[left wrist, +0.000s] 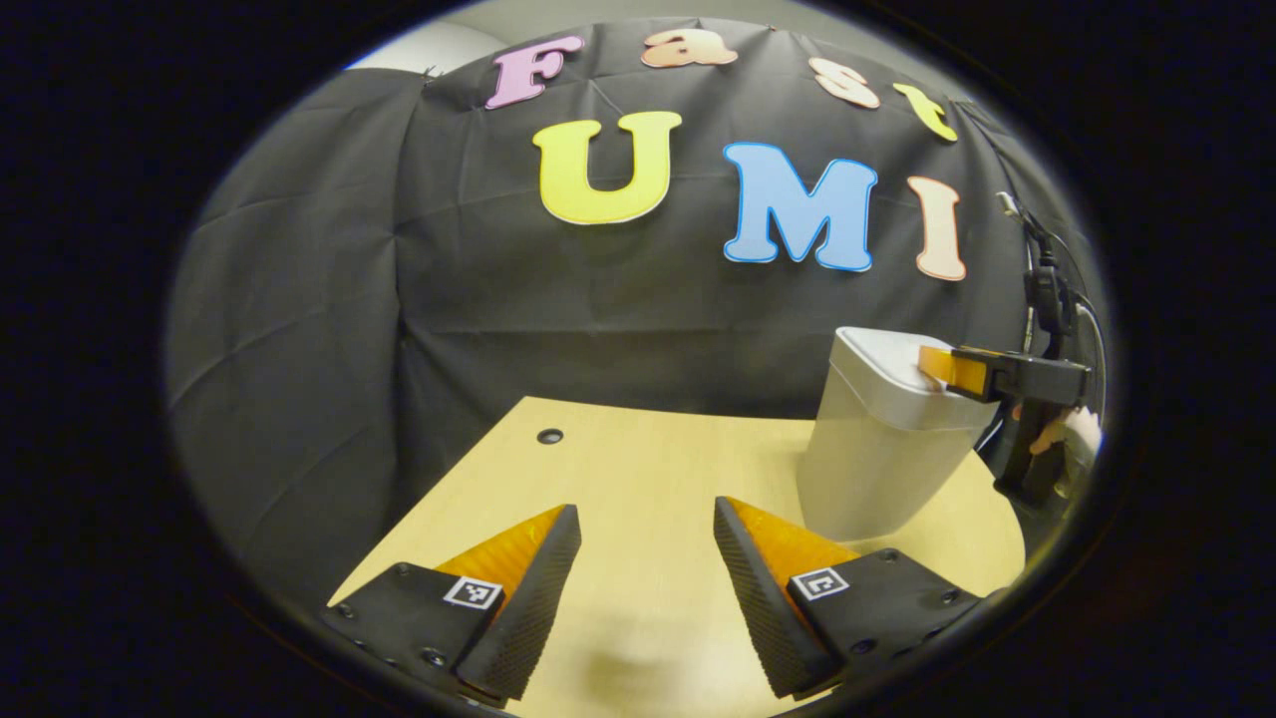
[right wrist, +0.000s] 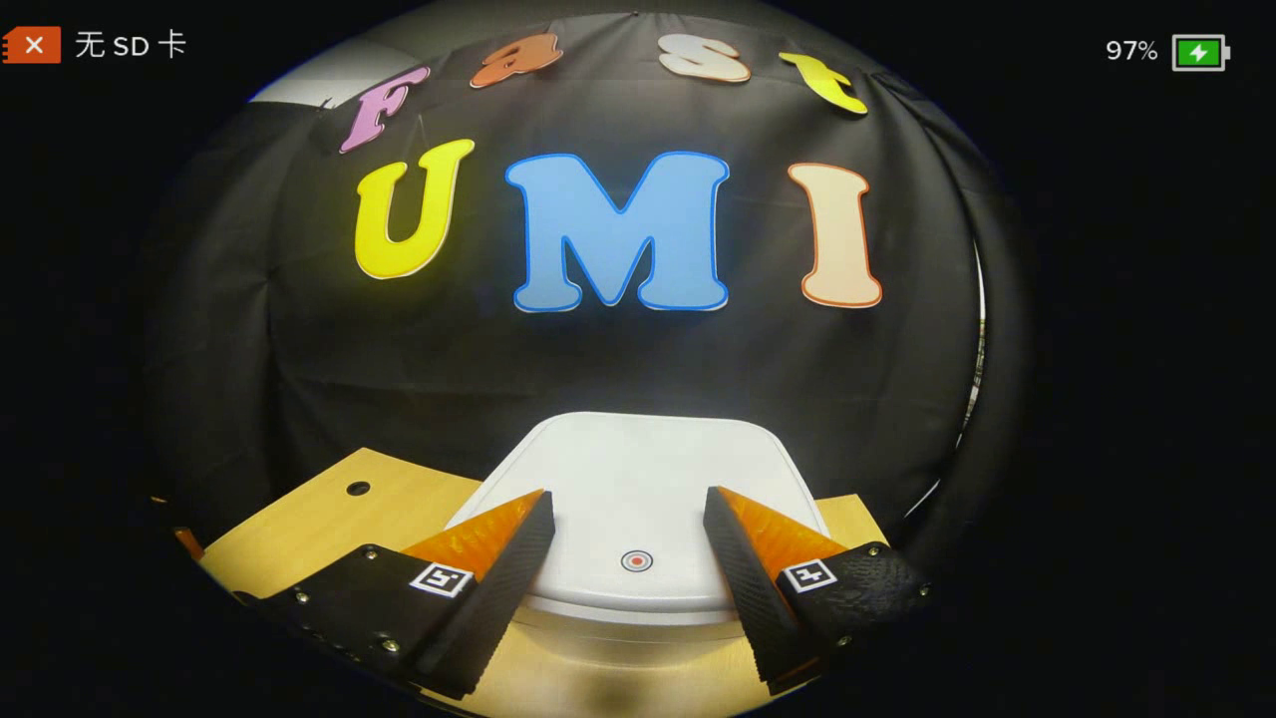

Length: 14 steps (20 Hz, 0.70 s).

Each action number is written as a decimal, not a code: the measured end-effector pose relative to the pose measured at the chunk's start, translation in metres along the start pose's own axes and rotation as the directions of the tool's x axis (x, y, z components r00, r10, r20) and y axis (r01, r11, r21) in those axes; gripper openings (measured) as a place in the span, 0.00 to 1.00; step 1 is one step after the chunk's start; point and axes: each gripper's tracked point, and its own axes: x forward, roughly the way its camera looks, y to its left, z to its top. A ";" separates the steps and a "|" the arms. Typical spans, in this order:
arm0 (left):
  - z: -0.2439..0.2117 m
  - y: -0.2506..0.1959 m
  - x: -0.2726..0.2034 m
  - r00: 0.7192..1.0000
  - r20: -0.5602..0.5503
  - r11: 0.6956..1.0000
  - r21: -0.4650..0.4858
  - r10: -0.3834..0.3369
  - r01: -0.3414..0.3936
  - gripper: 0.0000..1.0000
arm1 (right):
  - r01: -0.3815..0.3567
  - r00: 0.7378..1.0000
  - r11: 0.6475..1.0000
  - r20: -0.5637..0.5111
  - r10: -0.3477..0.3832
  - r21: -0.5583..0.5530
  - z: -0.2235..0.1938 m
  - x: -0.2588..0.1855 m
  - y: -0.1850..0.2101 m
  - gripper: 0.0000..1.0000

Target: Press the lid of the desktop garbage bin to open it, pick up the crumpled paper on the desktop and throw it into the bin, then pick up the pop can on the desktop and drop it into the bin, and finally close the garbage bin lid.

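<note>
1. The bin (left wrist: 882,444) is standing on the desk (left wrist: 638,479), lid (right wrist: 638,479) lying closed
2. The right gripper (right wrist: 628,524) is hovering over the lid front, fingers apart, straddling the round mark (right wrist: 636,560) and gripping nothing
3. The left gripper (left wrist: 646,543) is waiting low over bare desk beside the bin, fingers apart and empty
4. Judged step: opening the bin by pressing the lid; paper and can are to follow
5. Next move is calling for a downward press near the mark, then lifting clear so the lid can rise
</note>
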 end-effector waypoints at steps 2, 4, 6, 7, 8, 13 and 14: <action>-0.001 0.000 -0.002 1.000 -0.001 1.000 0.002 0.003 -0.003 0.93 | 0.004 1.000 1.000 0.011 -0.004 -0.001 -0.001 0.000 0.000 0.98; -0.001 -0.001 -0.003 1.000 0.000 1.000 -0.001 0.003 -0.003 0.87 | 0.000 1.000 1.000 0.015 0.000 0.002 -0.002 -0.002 0.000 0.97; -0.002 -0.001 -0.004 1.000 0.002 1.000 -0.005 0.002 -0.002 0.96 | -0.009 1.000 1.000 0.017 0.009 0.008 -0.004 -0.003 0.001 0.97; -0.002 -0.002 -0.004 1.000 0.001 1.000 -0.007 0.003 -0.003 0.90 | -0.013 1.000 1.000 0.015 0.013 0.009 -0.004 -0.004 0.001 0.97; -0.003 -0.002 -0.003 1.000 0.001 1.000 -0.008 0.003 -0.003 0.90 | -0.018 1.000 1.000 0.010 0.018 0.013 -0.005 -0.005 0.001 0.97; -0.001 -0.009 -0.001 1.000 0.000 1.000 -0.010 -0.006 0.006 0.84 | -0.038 0.999 0.999 -0.009 0.038 0.009 -0.006 -0.010 0.001 0.98; -0.002 -0.010 -0.001 1.000 0.002 1.000 -0.008 -0.007 0.007 0.96 | -0.041 0.999 0.999 -0.014 0.041 0.014 -0.009 -0.012 0.002 0.98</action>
